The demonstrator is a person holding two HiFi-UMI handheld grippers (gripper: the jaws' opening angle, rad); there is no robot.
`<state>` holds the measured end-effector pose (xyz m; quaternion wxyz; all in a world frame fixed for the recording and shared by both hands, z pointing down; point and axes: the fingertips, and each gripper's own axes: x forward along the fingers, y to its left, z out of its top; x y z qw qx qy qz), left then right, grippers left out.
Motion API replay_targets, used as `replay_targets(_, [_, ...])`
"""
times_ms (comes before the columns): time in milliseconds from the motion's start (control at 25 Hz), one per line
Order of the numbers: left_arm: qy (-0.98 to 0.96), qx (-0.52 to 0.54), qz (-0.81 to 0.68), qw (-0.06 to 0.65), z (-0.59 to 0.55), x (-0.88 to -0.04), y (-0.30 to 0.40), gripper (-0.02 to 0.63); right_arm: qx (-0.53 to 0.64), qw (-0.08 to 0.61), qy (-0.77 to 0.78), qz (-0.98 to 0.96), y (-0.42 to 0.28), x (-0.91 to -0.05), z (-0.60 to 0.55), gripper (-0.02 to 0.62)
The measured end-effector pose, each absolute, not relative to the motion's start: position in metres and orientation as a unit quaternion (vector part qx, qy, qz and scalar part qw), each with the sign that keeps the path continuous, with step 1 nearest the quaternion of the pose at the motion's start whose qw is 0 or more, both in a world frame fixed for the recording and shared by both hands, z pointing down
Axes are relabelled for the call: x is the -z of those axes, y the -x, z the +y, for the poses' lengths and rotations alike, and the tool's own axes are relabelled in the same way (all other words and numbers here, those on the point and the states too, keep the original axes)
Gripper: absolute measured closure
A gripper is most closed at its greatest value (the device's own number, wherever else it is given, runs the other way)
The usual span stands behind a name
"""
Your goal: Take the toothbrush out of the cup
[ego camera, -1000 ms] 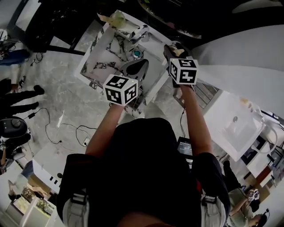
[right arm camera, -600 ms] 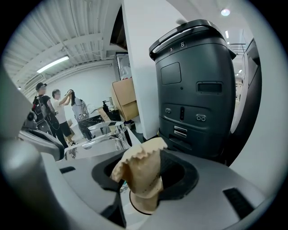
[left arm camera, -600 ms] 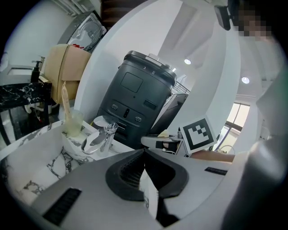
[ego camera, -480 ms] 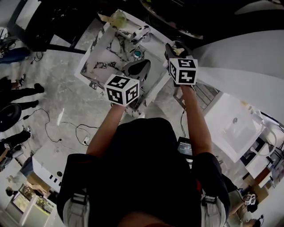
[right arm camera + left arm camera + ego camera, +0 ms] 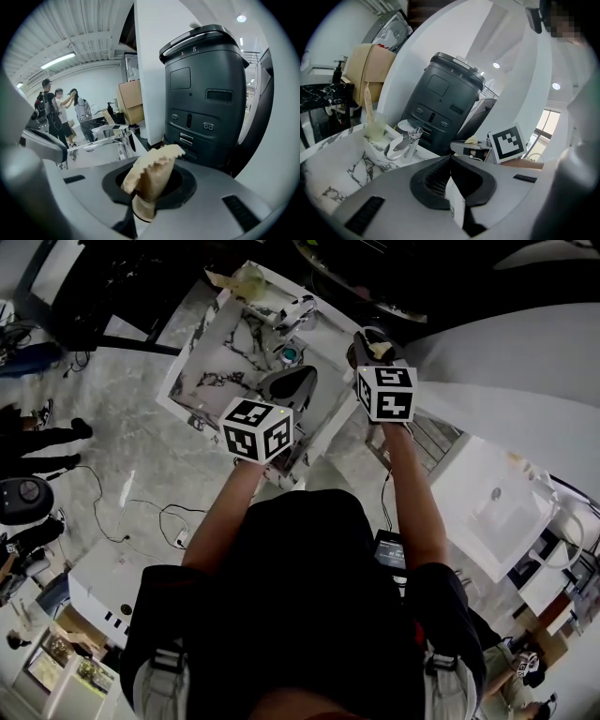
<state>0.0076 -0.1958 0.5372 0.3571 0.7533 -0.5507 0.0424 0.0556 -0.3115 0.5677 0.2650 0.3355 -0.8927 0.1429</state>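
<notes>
**A:** Head view?
**B:** The cup [image 5: 248,279] sits at the sink's [image 5: 217,360] far corner, well apart from both your tools.
**A:** Left gripper view?
**B:** Your left gripper [image 5: 451,163] has its jaws together. Reach in like that and you'd likely bump the cup and tip it, toothbrush [image 5: 368,104] and all.
**A:** Right gripper view?
**B:** Your right gripper [image 5: 146,187] has just been closing and clamps a beige crinkled scrap [image 5: 152,171]. Occupied, it can't pinch the handle.

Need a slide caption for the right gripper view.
Right gripper, jaws just closed further, pinches a tan zigzag-edged paper wrapper before a dark machine.
</notes>
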Motion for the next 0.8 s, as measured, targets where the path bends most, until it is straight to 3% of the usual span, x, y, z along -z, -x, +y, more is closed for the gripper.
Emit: replay_targets(800, [-0.761, -0.038, -0.551, 0.340, -0.193, -0.525, -0.003, 0.598, -0.118, 0.250, -0.356, -0.893, -0.060, -0.541, -0.307, 0.535])
